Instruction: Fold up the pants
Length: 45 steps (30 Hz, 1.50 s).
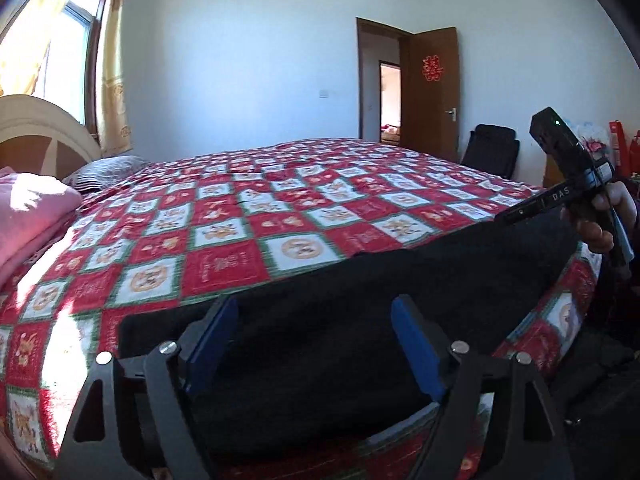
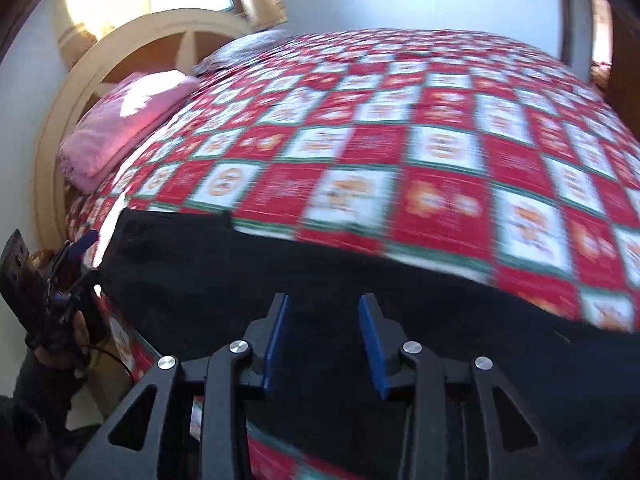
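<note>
Bed (image 1: 248, 216) covered by red, white and green checked quilt (image 2: 440, 168), filling most of both views. Cream arched headboard (image 2: 132, 40) at the head end, under a curtained window (image 1: 76, 12). Brown door (image 1: 434, 92) open in far wall, seen from left wrist only. Black pants (image 1: 340, 312) spread flat along the near edge of the bed, lying lengthwise across both views, one squared end toward the headboard side (image 2: 172, 224). Folded pink blanket (image 2: 132, 120) at the head of the bed, well apart from the pants; striped pillow (image 1: 108, 170) beside it. Black chair (image 1: 492, 148) near the door. Left gripper (image 1: 316, 344) poised above the pants, blue pads (image 1: 210, 340) spread wide, nothing between them; contact with the cloth not determinable. Right gripper (image 2: 324, 344) likewise over the pants, pads (image 2: 276, 340) parted, narrower gap, nothing clamped. Right-wrist view motion-blurred. Each gripper also visible at the edge of the opposite view, held in a hand (image 1: 600, 220).
</note>
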Tool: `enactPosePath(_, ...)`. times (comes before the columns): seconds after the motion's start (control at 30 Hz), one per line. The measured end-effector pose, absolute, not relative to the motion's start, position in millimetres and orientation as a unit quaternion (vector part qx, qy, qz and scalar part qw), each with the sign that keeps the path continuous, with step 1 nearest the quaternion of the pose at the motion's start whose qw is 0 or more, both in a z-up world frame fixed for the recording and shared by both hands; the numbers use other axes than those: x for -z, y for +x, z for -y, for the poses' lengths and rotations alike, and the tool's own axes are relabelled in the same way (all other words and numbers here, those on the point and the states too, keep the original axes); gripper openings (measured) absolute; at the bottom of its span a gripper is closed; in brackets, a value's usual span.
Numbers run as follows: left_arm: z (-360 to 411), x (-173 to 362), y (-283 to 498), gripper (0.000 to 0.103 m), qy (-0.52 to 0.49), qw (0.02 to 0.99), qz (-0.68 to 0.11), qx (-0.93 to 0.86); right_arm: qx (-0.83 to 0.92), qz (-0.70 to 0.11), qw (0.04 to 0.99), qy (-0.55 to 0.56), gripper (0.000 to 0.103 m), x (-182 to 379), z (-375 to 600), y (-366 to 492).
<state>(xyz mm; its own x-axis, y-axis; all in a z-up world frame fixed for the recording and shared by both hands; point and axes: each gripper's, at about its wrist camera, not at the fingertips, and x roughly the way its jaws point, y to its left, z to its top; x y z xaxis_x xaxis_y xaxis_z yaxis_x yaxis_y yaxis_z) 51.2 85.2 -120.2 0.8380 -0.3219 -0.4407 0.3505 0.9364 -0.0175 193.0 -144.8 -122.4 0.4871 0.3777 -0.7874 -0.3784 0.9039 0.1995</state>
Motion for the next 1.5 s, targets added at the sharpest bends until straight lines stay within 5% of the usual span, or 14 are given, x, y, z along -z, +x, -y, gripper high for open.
enactPosePath(0.37,31.1,129.5,75.0,0.082,0.077,0.926,-0.247,0.276,0.065,-0.391,0.898,0.189,0.038,82.5,424.3,100.8)
enactPosePath(0.87,22.0,168.4,85.6,0.086,0.048,0.917,-0.295,0.265,0.124,-0.369,0.89,0.239,0.037,113.3,491.6,96.8)
enactPosePath(0.93,23.6,169.8,84.8,0.088,0.056,0.917,-0.292,0.267,0.125,-0.37,0.892,0.229,0.005,112.2,490.4,100.4)
enactPosePath(1.17,17.8,170.7,86.8,0.088,0.049,0.915,-0.287,0.278,0.121,-0.316,0.914,0.222,0.005,73.4,492.4,73.4)
enactPosePath(1.43,19.4,172.1,86.4,0.089,0.066,0.913,-0.286,0.283,0.136,-0.369,0.891,0.228,0.005,115.3,512.4,83.9)
enactPosePath(1.47,18.5,172.0,86.8,0.089,0.064,0.913,-0.286,0.284,0.139,-0.369,0.892,0.224,0.009,113.0,511.3,81.5)
enactPosePath(1.5,17.9,171.9,87.0,0.089,0.063,0.913,-0.286,0.285,0.151,-0.368,0.891,0.22,0.024,108.9,510.6,78.2)
